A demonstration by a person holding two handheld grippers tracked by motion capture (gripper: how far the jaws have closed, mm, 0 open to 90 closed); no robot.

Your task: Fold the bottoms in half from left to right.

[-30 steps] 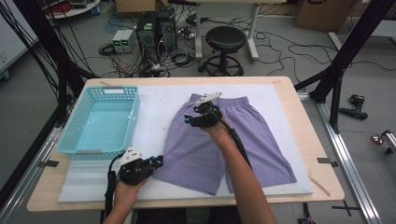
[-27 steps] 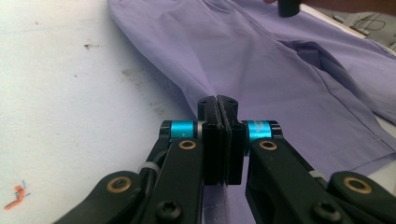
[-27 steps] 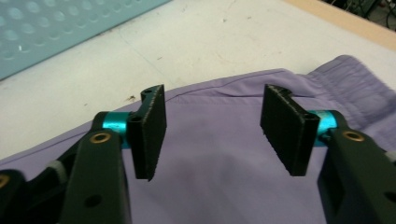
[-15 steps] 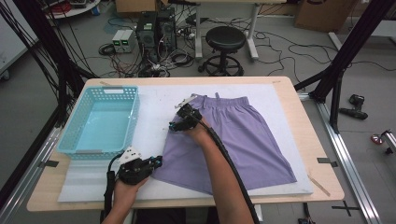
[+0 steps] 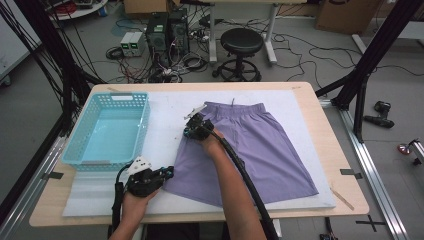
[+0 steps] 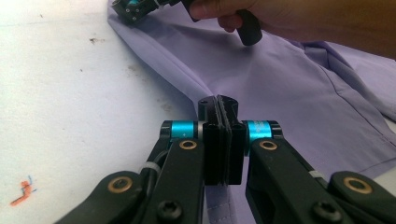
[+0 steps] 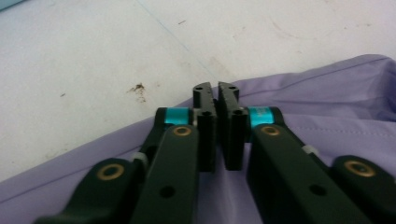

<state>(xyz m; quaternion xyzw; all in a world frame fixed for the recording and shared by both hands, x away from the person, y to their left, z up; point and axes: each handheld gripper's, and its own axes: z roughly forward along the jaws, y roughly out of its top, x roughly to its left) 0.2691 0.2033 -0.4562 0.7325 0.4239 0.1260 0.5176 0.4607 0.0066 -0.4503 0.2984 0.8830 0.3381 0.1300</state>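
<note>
Purple shorts (image 5: 260, 145) lie flat on the white mat (image 5: 165, 107), waistband at the far side. My left gripper (image 5: 167, 172) is at the shorts' near left corner. In the left gripper view its jaws (image 6: 218, 100) are shut on the shorts (image 6: 280, 84), and the cloth puckers toward the tips. My right gripper (image 5: 189, 131) rests on the left side edge of the shorts, below the waistband. Its jaws have just been closing and now (image 7: 215, 88) pinch the edge of the shorts (image 7: 327, 93). The right gripper (image 6: 130, 7) also shows far off in the left gripper view.
A light blue plastic basket (image 5: 145, 125) stands on the left of the table, beside the mat. The mat's left half between basket and shorts is bare. A black stool (image 5: 241, 42), computers and cables are on the floor beyond the table's far edge.
My right gripper has moved left and nearer, from the middle of the waistband to the shorts' left edge, and its jaws have closed there. The left gripper has stayed put.
</note>
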